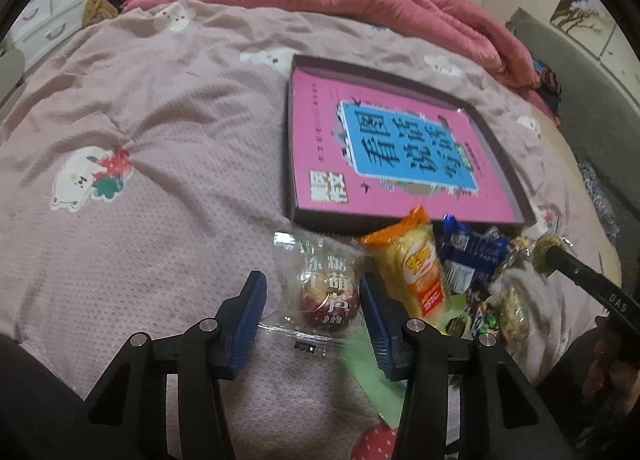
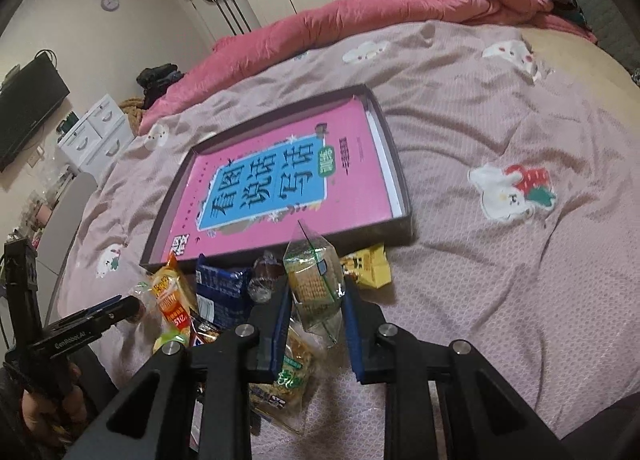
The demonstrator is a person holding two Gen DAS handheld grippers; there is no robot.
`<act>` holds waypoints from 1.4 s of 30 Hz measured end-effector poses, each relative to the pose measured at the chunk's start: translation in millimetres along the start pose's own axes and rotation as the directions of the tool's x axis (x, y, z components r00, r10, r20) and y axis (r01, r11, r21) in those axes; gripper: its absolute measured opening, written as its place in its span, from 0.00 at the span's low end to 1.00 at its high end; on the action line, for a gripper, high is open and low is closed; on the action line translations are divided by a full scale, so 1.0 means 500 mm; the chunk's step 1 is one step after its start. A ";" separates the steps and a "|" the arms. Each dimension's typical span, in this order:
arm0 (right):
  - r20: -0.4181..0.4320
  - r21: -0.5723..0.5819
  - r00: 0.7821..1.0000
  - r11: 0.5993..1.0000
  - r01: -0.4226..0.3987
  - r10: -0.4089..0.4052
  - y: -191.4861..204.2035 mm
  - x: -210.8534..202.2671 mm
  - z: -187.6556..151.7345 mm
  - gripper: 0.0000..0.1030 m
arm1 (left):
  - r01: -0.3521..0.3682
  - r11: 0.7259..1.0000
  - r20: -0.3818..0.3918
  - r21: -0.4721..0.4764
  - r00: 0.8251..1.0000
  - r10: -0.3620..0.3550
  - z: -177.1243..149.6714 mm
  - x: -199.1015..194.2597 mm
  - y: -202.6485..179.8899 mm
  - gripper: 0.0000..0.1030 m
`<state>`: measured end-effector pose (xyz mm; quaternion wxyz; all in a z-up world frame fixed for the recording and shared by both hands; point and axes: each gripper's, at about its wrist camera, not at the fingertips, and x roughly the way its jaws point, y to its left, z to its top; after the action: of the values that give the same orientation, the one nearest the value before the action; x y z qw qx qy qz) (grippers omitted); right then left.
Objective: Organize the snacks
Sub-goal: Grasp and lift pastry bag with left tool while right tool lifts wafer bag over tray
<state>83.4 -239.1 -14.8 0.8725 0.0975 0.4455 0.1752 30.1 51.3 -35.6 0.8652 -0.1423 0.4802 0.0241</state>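
Note:
A pile of snacks lies on the bed in front of a dark tray (image 1: 404,220) (image 2: 400,164) with a pink book in it. My left gripper (image 1: 312,296) is open, its blue pads on either side of a clear packet with a red candied ball (image 1: 328,296), not pressing it. My right gripper (image 2: 316,300) is shut on a clear packet of yellow biscuit (image 2: 316,284) and holds it over the pile. An orange-yellow packet (image 1: 420,272) (image 2: 172,296) and a blue packet (image 1: 468,256) (image 2: 220,288) lie in the pile. The right gripper's side shows in the left wrist view (image 1: 576,272).
A yellow packet (image 2: 370,264) lies by the tray's near corner. A red quilt (image 1: 360,0) is bunched at the far side of the bed. White drawers (image 2: 96,132) and a television (image 2: 28,108) stand to the left. The pink bedspread (image 1: 160,140) stretches to the left.

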 end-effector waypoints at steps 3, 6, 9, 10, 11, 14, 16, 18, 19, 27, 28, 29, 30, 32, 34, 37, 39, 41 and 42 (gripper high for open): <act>0.032 -0.017 0.999 1.000 0.000 0.001 0.007 -0.009 0.009 0.25 | 0.007 1.000 0.017 -0.010 1.000 -0.007 0.005 -0.016 0.005 0.43; 0.051 -0.028 0.999 1.000 -0.004 0.006 0.010 -0.011 0.021 0.25 | 0.012 1.000 0.032 -0.011 0.999 -0.012 0.009 -0.027 0.003 0.24; 0.057 -0.023 0.998 1.000 -0.014 0.015 0.008 -0.007 0.032 0.25 | 0.018 1.000 0.035 -0.005 0.999 -0.017 0.011 -0.027 0.000 0.24; 0.057 -0.022 0.998 1.000 -0.017 0.018 0.006 -0.006 0.033 0.25 | 0.019 1.000 0.023 -0.010 1.000 -0.019 0.011 -0.021 0.002 0.24; 0.057 -0.021 0.998 1.000 -0.018 0.019 0.005 -0.004 0.036 0.25 | 0.017 1.000 0.015 -0.017 1.000 -0.017 0.011 -0.016 0.005 0.24; 0.057 -0.020 0.998 1.000 -0.023 0.024 0.004 -0.003 0.036 0.25 | 0.004 1.000 -0.015 -0.029 1.000 -0.005 0.005 -0.002 0.016 0.24; 0.057 -0.018 0.998 1.000 -0.023 0.024 0.002 -0.001 0.036 0.25 | 0.016 0.999 -0.049 -0.050 0.999 -0.019 0.000 0.006 0.023 0.30; 0.056 -0.015 0.998 0.999 -0.030 0.030 0.001 0.000 0.037 0.25 | 0.031 0.997 -0.068 -0.067 0.997 -0.036 -0.010 0.010 0.025 0.48; 0.059 -0.014 0.998 0.999 -0.029 0.030 0.001 -0.002 0.036 0.25 | 0.032 0.998 -0.079 -0.062 0.996 -0.037 -0.014 0.012 0.021 0.54; 0.068 -0.011 0.997 0.999 -0.030 0.031 -0.003 0.001 0.041 0.25 | 0.018 1.000 -0.130 0.012 0.991 -0.017 -0.029 0.035 -0.020 0.62; 0.071 -0.009 0.997 0.999 -0.030 0.031 -0.004 0.002 0.045 0.25 | 0.009 1.000 -0.141 0.013 0.990 -0.007 -0.033 0.041 -0.020 0.61; 0.076 -0.008 0.997 1.000 -0.030 0.031 -0.005 0.004 0.049 0.25 | 0.007 1.000 -0.150 0.010 0.989 -0.006 -0.035 0.047 -0.019 0.54; 0.080 -0.008 0.996 1.000 -0.030 0.031 -0.006 0.005 0.053 0.25 | 0.000 1.000 -0.161 0.007 0.987 0.001 -0.037 0.053 -0.018 0.47; 0.088 -0.007 0.996 0.999 -0.033 0.033 -0.007 0.010 0.064 0.25 | -0.006 1.000 -0.167 0.001 0.986 0.006 -0.039 0.059 -0.014 0.40; 0.094 -0.007 0.995 0.999 -0.039 0.040 -0.008 0.015 0.073 0.25 | -0.001 1.000 -0.160 -0.009 0.987 -0.001 -0.035 0.058 -0.009 0.40; 0.103 -0.007 0.994 0.999 -0.046 0.046 -0.007 0.025 0.087 0.25 | -0.004 1.000 -0.108 -0.013 0.994 0.002 -0.023 0.034 -0.004 0.40; 0.106 -0.006 0.993 0.999 -0.048 0.049 -0.009 0.032 0.095 0.25 | 0.003 1.000 -0.050 -0.021 0.999 -0.004 -0.008 0.008 -0.002 0.40; 0.102 -0.005 0.993 0.998 -0.057 0.057 -0.012 0.042 0.101 0.25 | 0.005 1.000 -0.010 -0.016 1.000 -0.005 0.012 -0.008 -0.004 0.40; 0.096 -0.004 0.994 0.998 -0.058 0.058 -0.014 0.048 0.105 0.25 | 0.010 1.000 0.003 -0.018 1.000 -0.010 0.024 -0.011 -0.005 0.40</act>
<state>140.5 -236.7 -4.3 0.8876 0.1184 0.3998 0.1958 37.3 52.8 -24.4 0.8647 -0.1524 0.4779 0.0246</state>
